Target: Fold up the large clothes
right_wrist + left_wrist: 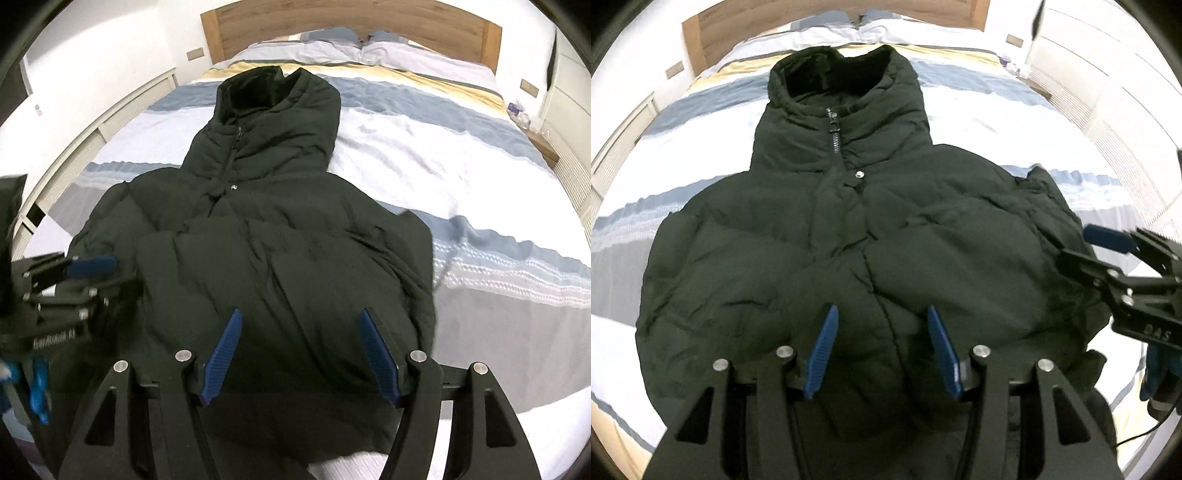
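Note:
A dark green puffer jacket lies front up on the bed, zipped, with its hood toward the headboard and both sleeves folded in over the body. It also shows in the right wrist view. My left gripper is open and empty, hovering over the jacket's lower front. My right gripper is open and empty over the jacket's lower right part. The right gripper also shows at the right edge of the left wrist view, and the left gripper at the left edge of the right wrist view.
The bed has a striped white, blue, grey and yellow cover. Pillows and a wooden headboard are at the far end. White cabinets stand on the right, a low white rail on the left.

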`<state>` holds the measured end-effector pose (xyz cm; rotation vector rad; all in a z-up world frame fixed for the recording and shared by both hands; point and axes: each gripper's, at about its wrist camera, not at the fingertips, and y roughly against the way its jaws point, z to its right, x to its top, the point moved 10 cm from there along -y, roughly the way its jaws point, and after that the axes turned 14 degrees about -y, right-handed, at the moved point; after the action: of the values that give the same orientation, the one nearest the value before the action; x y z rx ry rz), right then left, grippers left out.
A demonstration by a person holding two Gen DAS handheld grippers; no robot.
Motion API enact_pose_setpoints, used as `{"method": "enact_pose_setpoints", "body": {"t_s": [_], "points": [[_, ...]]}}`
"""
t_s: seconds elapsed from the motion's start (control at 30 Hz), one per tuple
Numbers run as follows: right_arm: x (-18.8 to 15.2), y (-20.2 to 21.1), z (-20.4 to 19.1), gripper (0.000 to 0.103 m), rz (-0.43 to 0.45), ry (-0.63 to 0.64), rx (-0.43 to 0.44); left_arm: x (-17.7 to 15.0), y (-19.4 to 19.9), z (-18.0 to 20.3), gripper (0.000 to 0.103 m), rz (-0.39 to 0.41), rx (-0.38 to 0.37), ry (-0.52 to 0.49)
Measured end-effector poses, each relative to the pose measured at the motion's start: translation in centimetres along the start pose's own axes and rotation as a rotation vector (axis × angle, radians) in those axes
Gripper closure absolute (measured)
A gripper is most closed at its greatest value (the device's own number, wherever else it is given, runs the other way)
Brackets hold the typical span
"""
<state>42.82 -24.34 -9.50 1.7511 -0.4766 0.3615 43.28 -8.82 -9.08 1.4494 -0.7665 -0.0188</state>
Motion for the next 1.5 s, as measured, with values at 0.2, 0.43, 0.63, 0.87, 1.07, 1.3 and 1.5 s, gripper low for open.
{"method": "enact_pose_setpoints", "body": {"t_s": [0.2, 0.43, 0.63, 0.87, 1.07, 1.3, 1.5], "points": [[-0.8, -2.8, -1.4, 0.034, -0.029, 0.003, -0.011, -0.7, -1.7, -0.4, 0.054, -0.005, -0.019, -0.027], [-1.3, -4.7, -0.6, 0.031, -0.047, -0.019, -0.040, -1.1, -3.1, -0.5, 0.054, -0.002, -0.039, -0.041], [-1.8, -4.9, 0.5, 0.031, -0.051, -0.041, -0.061, -1.3, -3.6, -0.5, 0.054, 0.003, -0.050, -0.054], [-2.2, -4.0, 2.3, 0.031, -0.053, -0.088, -0.099, -1.5, -3.6, -0.5, 0.053, 0.012, -0.059, -0.060], [-2.8, -2.4, 4.2, 0.031, -0.056, -0.117, -0.162, -2.0, -2.6, -1.1, 0.053, 0.010, -0.091, -0.052], [-2.7, 0.5, 4.0, 0.031, -0.026, -0.135, -0.210, -3.1, 0.1, -4.4, 0.053, 0.042, -0.097, -0.036], [-3.3, 1.2, -1.6, 0.027, -0.021, -0.134, -0.149, -5.9, 1.1, -9.5, 0.053, 0.055, -0.095, 0.045]]}}
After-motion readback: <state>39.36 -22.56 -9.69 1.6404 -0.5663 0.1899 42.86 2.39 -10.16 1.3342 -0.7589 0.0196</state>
